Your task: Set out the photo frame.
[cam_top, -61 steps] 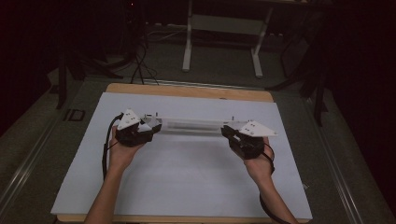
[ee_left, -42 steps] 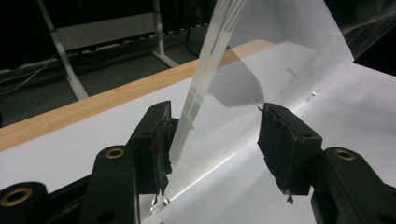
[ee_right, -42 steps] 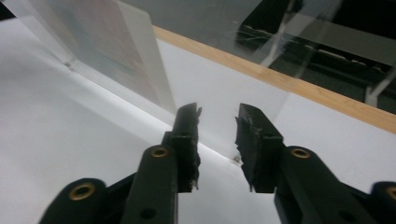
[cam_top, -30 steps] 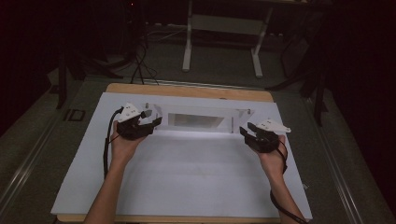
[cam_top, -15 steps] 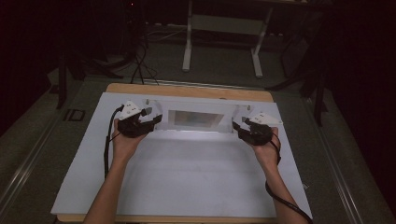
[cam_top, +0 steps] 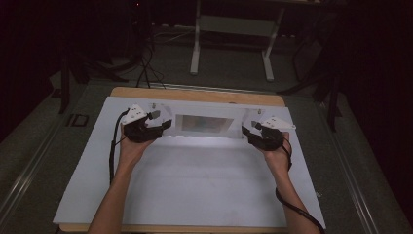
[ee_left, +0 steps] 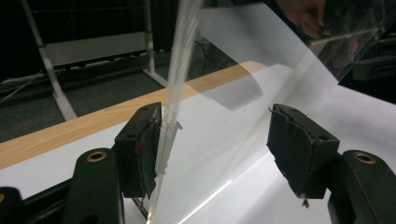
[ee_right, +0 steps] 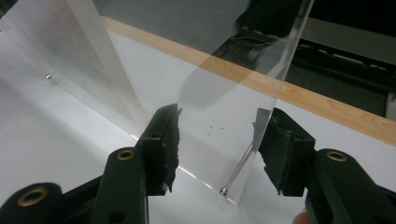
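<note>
- The high view shows a clear plastic box (cam_top: 204, 124) standing near the far edge of a white table (cam_top: 195, 190), between the two hands.
- The gripper views add what the high view cannot: thin transparent walls and small metal screws (ee_right: 224, 190) at the box corners.
- There is one box and there are two grippers.
- The left gripper (ee_left: 212, 140) has just been opening; its jaws stand wide, with the box's end wall against the left pad.
- The right gripper (ee_right: 217, 149) has also just been opening, and a corner panel stands loose between its jaws.

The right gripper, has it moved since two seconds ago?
Yes. The right gripper has shifted rightward and slightly toward the wooden table edge, its jaws just opening around the clear acrylic box's end.
</note>
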Tool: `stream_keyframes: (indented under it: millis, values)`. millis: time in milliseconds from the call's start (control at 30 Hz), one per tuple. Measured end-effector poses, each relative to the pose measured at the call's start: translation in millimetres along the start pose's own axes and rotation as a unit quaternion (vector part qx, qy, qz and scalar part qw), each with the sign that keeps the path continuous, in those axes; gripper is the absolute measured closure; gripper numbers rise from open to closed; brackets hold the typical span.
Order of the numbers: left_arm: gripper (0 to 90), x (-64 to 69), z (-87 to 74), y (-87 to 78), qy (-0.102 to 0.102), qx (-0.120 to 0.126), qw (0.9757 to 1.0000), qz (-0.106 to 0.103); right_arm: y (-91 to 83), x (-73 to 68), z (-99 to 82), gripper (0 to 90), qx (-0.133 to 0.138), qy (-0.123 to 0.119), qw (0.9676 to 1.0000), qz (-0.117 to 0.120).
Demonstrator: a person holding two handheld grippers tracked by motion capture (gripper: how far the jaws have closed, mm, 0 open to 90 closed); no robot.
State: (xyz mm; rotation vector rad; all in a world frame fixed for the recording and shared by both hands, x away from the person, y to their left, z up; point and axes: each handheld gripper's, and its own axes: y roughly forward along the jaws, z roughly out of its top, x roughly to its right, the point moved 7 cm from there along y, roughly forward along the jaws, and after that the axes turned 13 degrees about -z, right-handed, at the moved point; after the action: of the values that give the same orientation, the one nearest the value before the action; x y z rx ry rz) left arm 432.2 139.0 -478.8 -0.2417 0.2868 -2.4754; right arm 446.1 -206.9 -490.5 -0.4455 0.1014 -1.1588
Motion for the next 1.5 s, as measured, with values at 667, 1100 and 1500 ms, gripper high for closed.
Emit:
stream_keyframes:
  millis: [667, 1100, 1500]
  values:
    - [41.4, -11.1, 3.3, 8.0, -0.016, -0.002, 0.9993, 0.034, 10.5, 3.1, 5.7, 49.5, -0.013, 0.034, 0.9993, -0.012]
    - [41.3, -16.7, 7.1, 15.4, -0.013, 0.007, 0.9972, 0.074, 21.2, 5.7, 11.3, 50.3, -0.012, 0.028, 0.9991, -0.031]
    - [41.6, -18.2, 9.9, 17.1, -0.018, 0.003, 0.9961, 0.087, 25.3, 7.0, 12.9, 50.4, -0.012, 0.031, 0.9989, -0.032]
